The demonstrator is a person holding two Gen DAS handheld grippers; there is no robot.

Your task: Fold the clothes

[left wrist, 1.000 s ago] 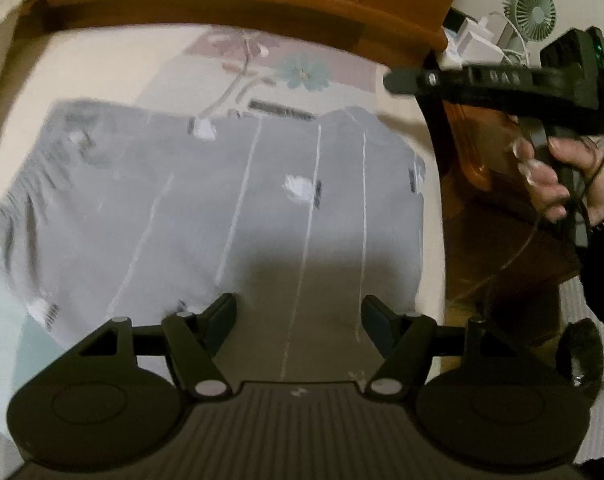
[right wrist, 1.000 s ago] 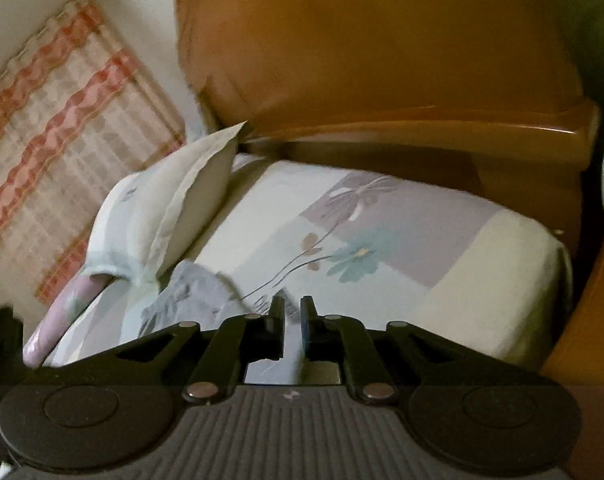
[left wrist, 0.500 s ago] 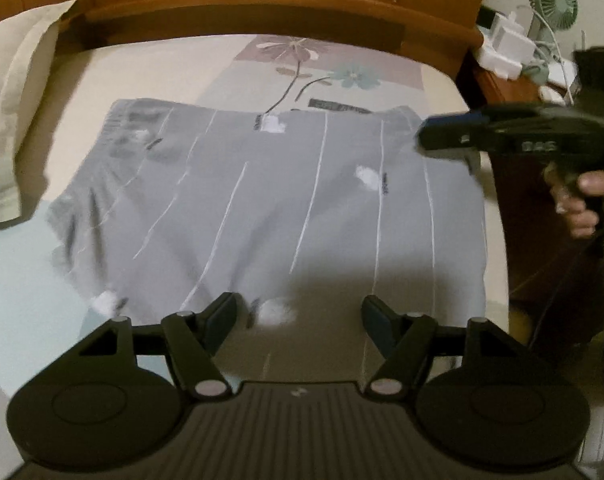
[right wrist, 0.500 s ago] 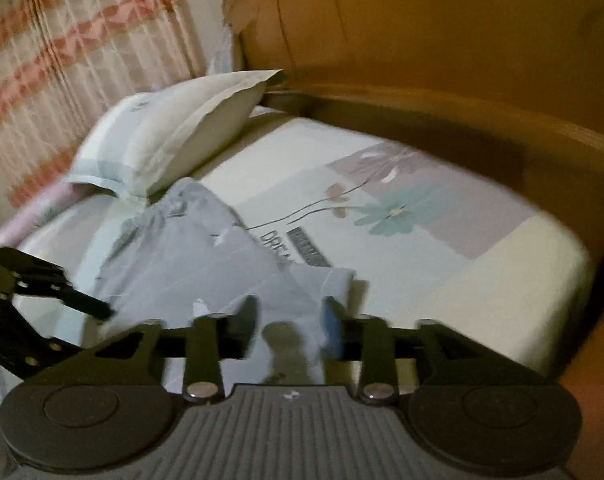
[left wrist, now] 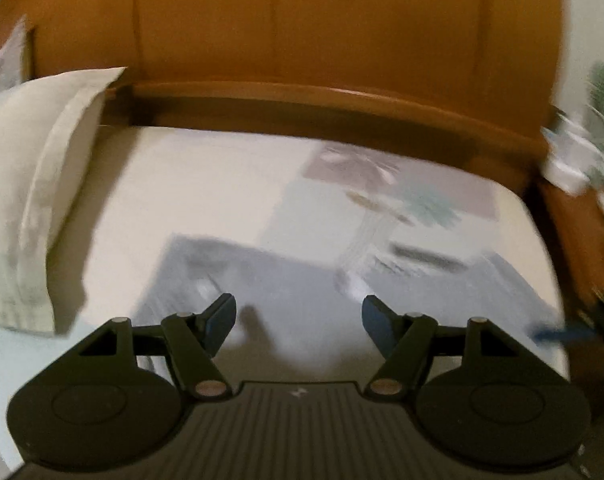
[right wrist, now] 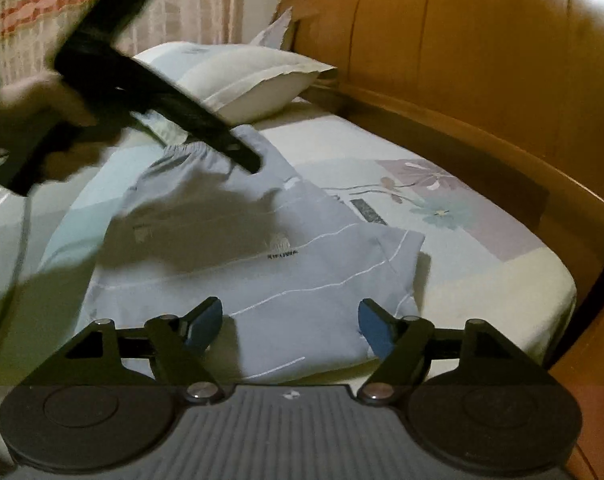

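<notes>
Grey shorts (right wrist: pixel 261 248) laid flat on bed (right wrist: pixel 482 280), near headboard (right wrist: pixel 462 60). Right gripper (right wrist: pixel 291 320) jaws just opened, nothing clamped. Left gripper (left wrist: pixel 297 320) held apart, empty, over shorts. Judged between folds; next, edge to be gripped and carried across.

A glossy orange-brown wooden headboard (right wrist: pixel 482 64) curves round the head of the bed, filling the right-wrist view from twelve to three o'clock. The cream bedsheet with pastel flower print (right wrist: pixel 434 200) covers the mattress. A pale cream pillow (right wrist: pixel 245 80) leans at eleven o'clock. Behind it hangs a cream curtain with salmon-pink bands (right wrist: pixel 189 4). The light is dim and warm, casting soft shadows.
</notes>
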